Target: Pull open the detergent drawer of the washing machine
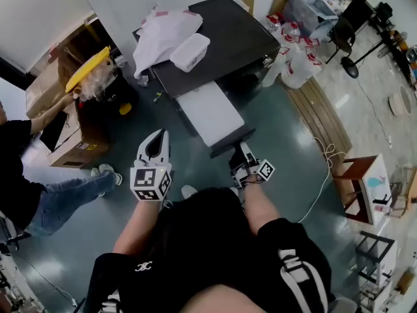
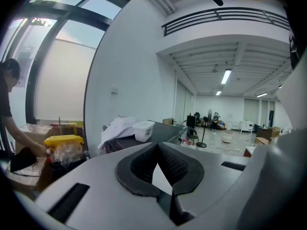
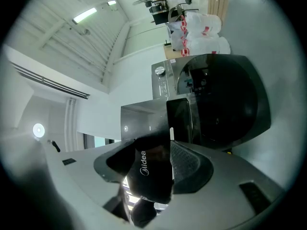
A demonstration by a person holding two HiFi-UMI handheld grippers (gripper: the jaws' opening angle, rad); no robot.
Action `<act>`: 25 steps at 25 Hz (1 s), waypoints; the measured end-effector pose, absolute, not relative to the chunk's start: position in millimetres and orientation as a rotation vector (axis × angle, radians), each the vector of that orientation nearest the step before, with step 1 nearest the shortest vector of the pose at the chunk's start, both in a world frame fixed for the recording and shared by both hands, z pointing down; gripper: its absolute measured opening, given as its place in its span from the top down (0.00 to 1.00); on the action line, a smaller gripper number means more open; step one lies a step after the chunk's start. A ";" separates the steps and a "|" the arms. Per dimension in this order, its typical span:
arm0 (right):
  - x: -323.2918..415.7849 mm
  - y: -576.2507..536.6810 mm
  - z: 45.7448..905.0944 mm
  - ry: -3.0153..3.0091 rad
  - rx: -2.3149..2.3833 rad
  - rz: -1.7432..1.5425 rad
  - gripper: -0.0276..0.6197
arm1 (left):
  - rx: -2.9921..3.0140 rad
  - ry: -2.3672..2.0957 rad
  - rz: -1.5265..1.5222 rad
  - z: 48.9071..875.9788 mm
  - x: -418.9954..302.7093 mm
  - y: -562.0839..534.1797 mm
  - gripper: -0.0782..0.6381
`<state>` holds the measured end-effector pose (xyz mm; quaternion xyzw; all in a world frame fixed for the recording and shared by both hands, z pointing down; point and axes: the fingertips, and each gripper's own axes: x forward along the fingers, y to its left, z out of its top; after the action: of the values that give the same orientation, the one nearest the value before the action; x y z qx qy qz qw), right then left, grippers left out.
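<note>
The washing machine (image 1: 225,34) has a dark top, and its round dark door (image 3: 225,104) fills the right gripper view. Its detergent drawer (image 1: 210,113) sticks out towards me as a long white tray ending in a black front panel (image 3: 146,176) with a printed logo. My right gripper (image 1: 242,158) is shut on that front panel, which sits between its pads (image 3: 189,164). My left gripper (image 1: 156,150) hovers left of the drawer, apart from it. It points at the room, its fingertips (image 2: 157,150) meet, and nothing is held.
A white cloth (image 1: 163,34) and a clear plastic box (image 1: 190,51) lie on the machine's top. A person (image 1: 26,175) crouches at the left by cardboard boxes (image 1: 71,139) and a yellow-lidded bin (image 1: 88,70). White bags (image 1: 296,60) and a wooden stool (image 1: 361,188) stand to the right.
</note>
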<state>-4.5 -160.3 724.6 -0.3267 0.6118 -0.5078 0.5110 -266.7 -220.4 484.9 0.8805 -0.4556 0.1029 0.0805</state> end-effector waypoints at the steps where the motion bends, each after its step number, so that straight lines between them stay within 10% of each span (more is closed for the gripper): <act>1: -3.6 -157.7 723.9 1.467 -0.789 -1.223 0.60 | 2.633 -1.361 0.307 484.6 -265.6 -219.7 0.89; 25: 29.7 -138.7 721.2 1.844 -1.552 -1.310 0.60 | 2.655 -1.283 0.253 471.8 -215.0 -206.1 0.89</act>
<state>29.7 -138.7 721.2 -0.5545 0.6590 -0.4680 0.1978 -215.0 -206.1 471.8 0.8934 -0.4316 0.0853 0.0909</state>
